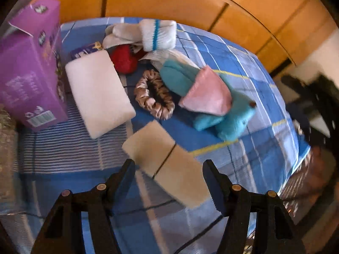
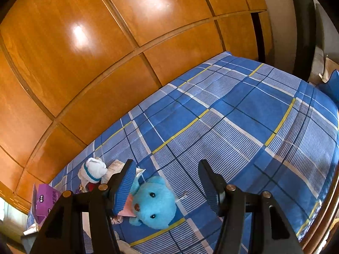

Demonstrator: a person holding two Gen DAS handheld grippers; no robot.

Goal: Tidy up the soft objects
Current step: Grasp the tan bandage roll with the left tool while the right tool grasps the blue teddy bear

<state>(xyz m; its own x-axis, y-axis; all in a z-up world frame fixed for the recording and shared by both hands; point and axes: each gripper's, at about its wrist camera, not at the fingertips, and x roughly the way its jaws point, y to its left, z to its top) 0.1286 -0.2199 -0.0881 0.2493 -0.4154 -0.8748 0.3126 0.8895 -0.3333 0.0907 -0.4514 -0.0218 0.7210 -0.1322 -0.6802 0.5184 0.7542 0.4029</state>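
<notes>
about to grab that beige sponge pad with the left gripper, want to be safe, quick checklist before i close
1. Left gripper jaws apart: ok, open, nothing pressed between the pads.
2. Beige pad lined up between the fingers: ok, its near end lies between the tips, though it sits at a slant.
3. Pad free of neighbours: ok, apart from the white foam block and the scrunchie.
4. Fingertips down at the pad: cannot tell, the picture is blurred.
5. Right gripper out of the way: ok, open, holding nothing, over the bedspread by the blue teddy.
6. Purple box ready to receive: cannot tell, its opening is not clearly shown.
</notes>
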